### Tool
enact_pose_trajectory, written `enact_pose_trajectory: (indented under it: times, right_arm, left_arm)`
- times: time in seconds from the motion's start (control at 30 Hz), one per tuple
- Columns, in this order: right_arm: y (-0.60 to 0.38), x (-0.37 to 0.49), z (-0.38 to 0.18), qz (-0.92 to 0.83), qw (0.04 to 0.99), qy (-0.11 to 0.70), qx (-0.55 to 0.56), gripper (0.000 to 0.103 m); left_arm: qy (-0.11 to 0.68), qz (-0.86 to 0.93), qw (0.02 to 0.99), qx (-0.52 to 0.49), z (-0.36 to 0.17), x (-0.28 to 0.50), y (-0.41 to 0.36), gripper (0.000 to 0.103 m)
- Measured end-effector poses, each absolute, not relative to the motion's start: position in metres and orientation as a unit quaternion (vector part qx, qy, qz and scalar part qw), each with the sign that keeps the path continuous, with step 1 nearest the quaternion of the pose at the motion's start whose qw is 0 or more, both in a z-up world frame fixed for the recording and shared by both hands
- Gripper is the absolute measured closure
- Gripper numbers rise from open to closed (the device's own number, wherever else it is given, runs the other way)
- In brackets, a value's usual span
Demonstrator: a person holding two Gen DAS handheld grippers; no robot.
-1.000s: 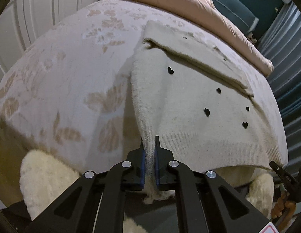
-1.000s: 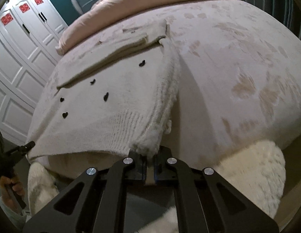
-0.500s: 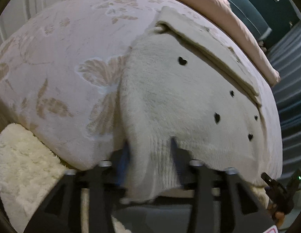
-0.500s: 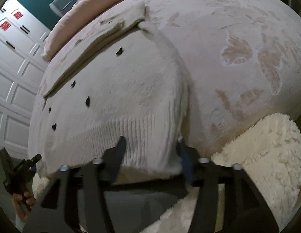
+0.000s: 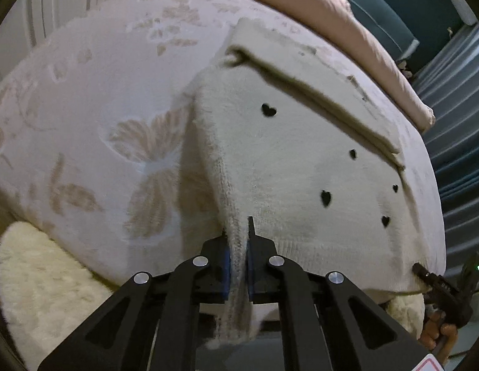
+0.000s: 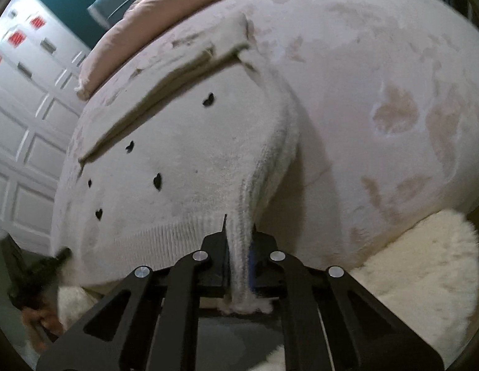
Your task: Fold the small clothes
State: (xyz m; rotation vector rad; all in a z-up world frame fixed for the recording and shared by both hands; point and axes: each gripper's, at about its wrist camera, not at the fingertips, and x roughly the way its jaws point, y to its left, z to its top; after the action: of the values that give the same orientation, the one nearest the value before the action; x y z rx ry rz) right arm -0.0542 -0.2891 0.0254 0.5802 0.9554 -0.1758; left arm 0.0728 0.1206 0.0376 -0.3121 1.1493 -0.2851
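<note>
my left gripper (image 5: 237, 241) points steeply down, jaws clamped tight on a pinch of knit. my right gripper (image 6: 239, 238) matches it, also angled down, jaws pressed together on fabric.

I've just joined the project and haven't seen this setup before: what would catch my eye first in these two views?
A fluffy cream sweater dotted with small black hearts lies spread on a bed cover patterned with butterflies. Each gripper is shut on a bottom corner of its ribbed hem: the left gripper at one side, the right gripper at the other. A pink duvet is bunched along the bed's far edge.
</note>
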Motion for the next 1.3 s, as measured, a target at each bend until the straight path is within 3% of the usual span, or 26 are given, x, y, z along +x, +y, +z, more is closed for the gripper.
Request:
enact_pose_trajectory:
  times: [0.17, 0.43, 0.53, 0.63, 0.8, 0.9, 0.93, 0.97, 1.0, 1.03, 1.1, 1.13, 1.3]
  right_arm:
    - [-0.282, -0.093, 0.041, -0.063, 0.845, 0.48, 0.227, 0.097]
    - [-0.249, -0.184, 0.033, 0.014, 0.785, 0.6, 0.151, 0.097]
    - [-0.249, -0.186, 0.044, 0.036, 0.783, 0.604, 0.148, 0.097]
    - [-0.273, -0.151, 0.073, 0.042, 0.82, 0.542, 0.177, 0.097]
    - [-0.34, -0.053, 0.121, 0.017, 0.892, 0.359, 0.273, 0.095]
    - [-0.375, -0.009, 0.131, -0.04, 0.902, 0.267, 0.338, 0.085]
    - [-0.383, 0.0, 0.134, -0.066, 0.901, 0.238, 0.355, 0.077]
    - [-0.387, 0.002, 0.136, -0.085, 0.899, 0.213, 0.372, 0.062]
    - [-0.39, -0.003, 0.138, -0.109, 0.896, 0.193, 0.386, 0.049]
    - [-0.39, -0.009, 0.138, -0.125, 0.894, 0.178, 0.392, 0.033]
    - [-0.384, -0.022, 0.131, -0.131, 0.897, 0.168, 0.388, 0.03]
    - [-0.381, -0.024, 0.124, -0.125, 0.898, 0.191, 0.376, 0.03]
    - [-0.378, -0.046, 0.059, -0.156, 0.872, 0.292, 0.36, 0.029]
  left_arm:
    - [0.546, -0.15, 0.813, -0.135, 0.059, 0.041, 0.14, 0.099]
    - [0.619, -0.158, 0.76, -0.12, 0.061, -0.05, 0.167, 0.099]
    - [0.626, -0.156, 0.752, -0.134, 0.068, -0.06, 0.171, 0.099]
    - [0.584, -0.175, 0.781, -0.137, 0.096, -0.027, 0.161, 0.099]
    - [0.455, -0.199, 0.861, -0.113, 0.156, 0.087, 0.108, 0.098]
    - [0.378, -0.172, 0.898, -0.145, 0.175, 0.15, 0.085, 0.086]
    - [0.369, -0.165, 0.9, -0.165, 0.176, 0.164, 0.087, 0.068]
    - [0.363, -0.133, 0.903, -0.188, 0.175, 0.181, 0.089, 0.042]
    - [0.362, -0.08, 0.909, -0.191, 0.175, 0.185, 0.091, 0.034]
    - [0.36, -0.056, 0.91, -0.199, 0.174, 0.187, 0.097, 0.033]
    - [0.368, -0.069, 0.902, -0.216, 0.169, 0.186, 0.108, 0.026]
    - [0.381, -0.076, 0.896, -0.216, 0.161, 0.182, 0.115, 0.017]
    - [0.461, -0.056, 0.863, -0.2, 0.085, 0.146, 0.14, 0.016]
